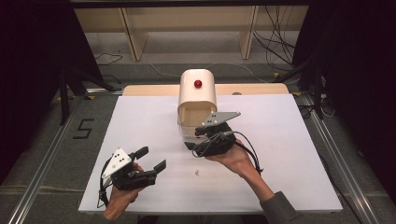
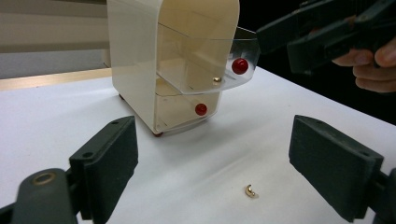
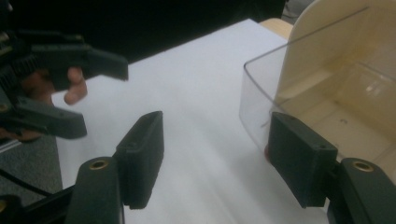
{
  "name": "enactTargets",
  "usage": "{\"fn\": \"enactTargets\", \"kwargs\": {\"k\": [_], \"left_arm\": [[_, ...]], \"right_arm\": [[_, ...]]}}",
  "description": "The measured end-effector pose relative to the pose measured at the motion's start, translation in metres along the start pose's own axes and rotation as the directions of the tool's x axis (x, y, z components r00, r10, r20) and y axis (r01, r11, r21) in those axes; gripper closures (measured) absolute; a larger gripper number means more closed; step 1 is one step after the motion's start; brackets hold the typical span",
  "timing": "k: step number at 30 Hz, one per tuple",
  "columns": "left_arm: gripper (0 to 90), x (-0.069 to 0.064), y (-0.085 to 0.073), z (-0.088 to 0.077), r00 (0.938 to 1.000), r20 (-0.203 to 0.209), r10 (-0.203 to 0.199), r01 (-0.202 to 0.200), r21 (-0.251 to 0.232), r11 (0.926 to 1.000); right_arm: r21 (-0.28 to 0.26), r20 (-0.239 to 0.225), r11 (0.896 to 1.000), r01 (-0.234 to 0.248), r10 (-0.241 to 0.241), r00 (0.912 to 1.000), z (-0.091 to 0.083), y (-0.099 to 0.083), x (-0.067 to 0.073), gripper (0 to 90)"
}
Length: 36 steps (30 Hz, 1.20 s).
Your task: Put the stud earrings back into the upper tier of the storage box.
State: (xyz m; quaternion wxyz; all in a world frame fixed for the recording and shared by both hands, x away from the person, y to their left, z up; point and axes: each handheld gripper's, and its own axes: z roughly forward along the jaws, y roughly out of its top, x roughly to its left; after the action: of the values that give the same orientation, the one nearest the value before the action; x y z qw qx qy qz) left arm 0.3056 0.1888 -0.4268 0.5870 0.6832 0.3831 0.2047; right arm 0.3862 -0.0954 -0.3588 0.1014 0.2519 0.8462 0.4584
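A cream mini drawer cabinet with a red knob on top stands at the far middle of the white table. Its upper clear drawer is pulled out; it has a red knob and a small gold bit inside. My right gripper is open at the drawer's front, one jaw beside the clear wall, with nothing between its jaws. A gold crescent-shaped piece lies on the table, nearer the right jaw of my open left gripper, which sits at the near left.
The lower drawer is closed, its red knob facing me. The white tabletop stretches right of the cabinet. Wooden shelving and cables lie beyond the table; metal rails run along the floor.
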Motion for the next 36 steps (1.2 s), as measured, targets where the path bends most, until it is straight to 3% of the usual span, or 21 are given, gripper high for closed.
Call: {"fn": "enactTargets", "kwargs": {"k": [6, 17, 23, 36], "left_arm": [[15.2, 0.000, 0.000, 0.000, 1.0000, 0.001, 0.001, -0.001, 0.000, 1.0000], [15.2, 0.000, 0.000, 0.000, 1.0000, 0.004, 0.002, -0.002, -0.001, 1.0000], [15.2, -0.001, 0.000, 0.000, 1.0000, 0.005, 0.004, -0.004, 0.000, 1.0000], [15.2, -0.001, 0.000, -0.001, 1.0000, 0.007, 0.003, -0.003, -0.001, 1.0000]], "right_arm": [[0.012, -0.011, 1.000, -0.009, 0.009, 0.9999, 0.003, -0.012, 0.003, 36.7], [0.104, -0.025, 0.994, -0.016, 0.019, 0.9995, 0.021, -0.033, 0.003, 37.1], [0.152, -0.027, 0.988, -0.024, 0.028, 0.9992, 0.029, -0.042, 0.004, 36.1], [0.264, -0.024, 0.963, -0.044, 0.052, 0.9984, 0.050, -0.060, 0.002, 31.7]]}}
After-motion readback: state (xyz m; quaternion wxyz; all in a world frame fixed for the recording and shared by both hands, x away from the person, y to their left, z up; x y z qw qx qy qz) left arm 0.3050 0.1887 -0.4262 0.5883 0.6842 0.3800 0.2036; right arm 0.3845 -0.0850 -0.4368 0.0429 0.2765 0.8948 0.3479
